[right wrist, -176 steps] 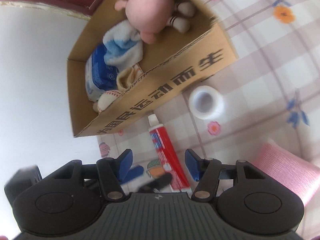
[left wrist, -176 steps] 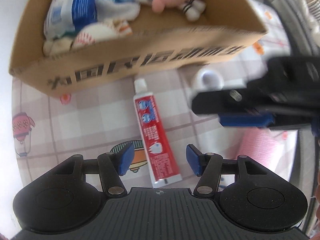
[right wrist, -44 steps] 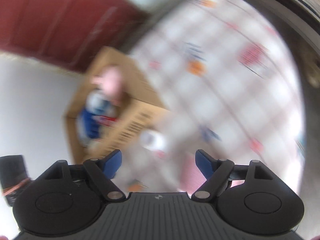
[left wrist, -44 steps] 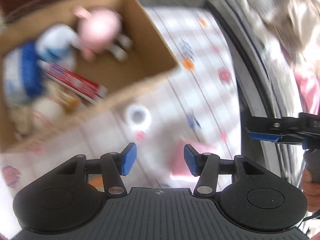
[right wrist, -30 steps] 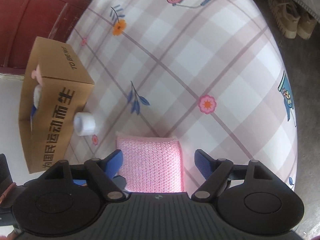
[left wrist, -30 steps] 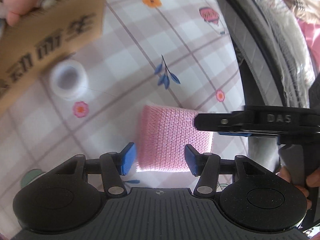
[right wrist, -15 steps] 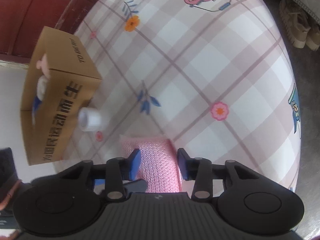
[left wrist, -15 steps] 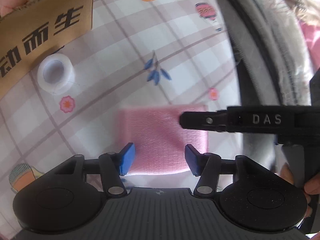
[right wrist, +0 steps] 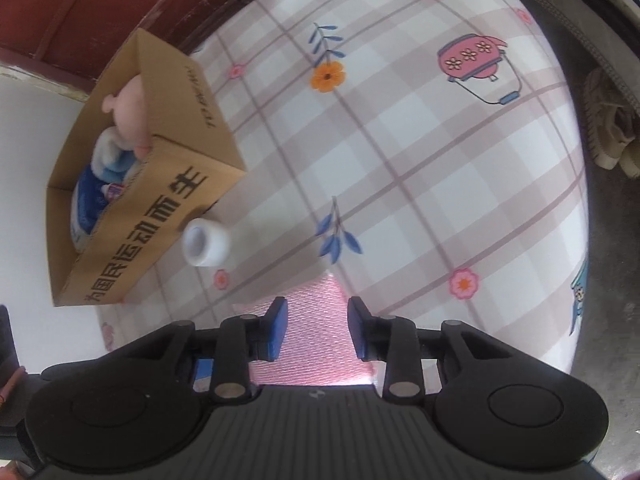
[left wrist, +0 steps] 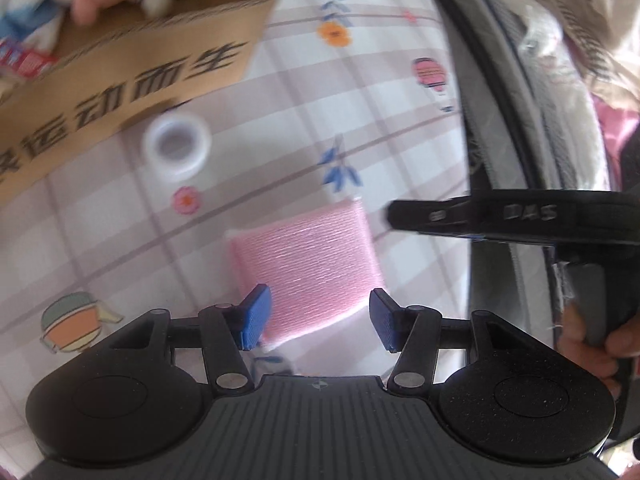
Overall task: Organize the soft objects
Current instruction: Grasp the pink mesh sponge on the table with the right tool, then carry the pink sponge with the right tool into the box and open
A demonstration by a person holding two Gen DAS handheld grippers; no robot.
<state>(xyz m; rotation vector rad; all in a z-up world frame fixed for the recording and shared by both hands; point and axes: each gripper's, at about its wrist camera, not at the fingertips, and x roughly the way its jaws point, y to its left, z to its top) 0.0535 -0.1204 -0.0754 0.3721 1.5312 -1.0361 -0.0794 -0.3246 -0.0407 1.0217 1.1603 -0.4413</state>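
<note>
The right gripper (right wrist: 316,328) is clamping a folded pink knitted cloth (right wrist: 316,332), its blue pads pressing into both sides of the fabric and holding it just clear of the checked tablecloth (right wrist: 420,168), with a corner of the cloth poking out beyond the fingertips. Its jaws have just been closing, with the cloth between them. The left gripper (left wrist: 316,318) is hanging over the same pink cloth (left wrist: 308,264) with its fingers standing half apart and nothing between them, their tips overlapping the cloth's near edge in that view. A person's hand (left wrist: 588,332) is gripping the handle of the right tool at the right edge of the left wrist view. A white roll of tape (right wrist: 206,246) is sitting on the tablecloth just beside the open cardboard box (right wrist: 168,216), well apart from the cloth. Inside the box a pink plush toy (right wrist: 132,116), a blue and white soft item (right wrist: 110,152) and a toothpaste tube (left wrist: 24,60) are lying.
</note>
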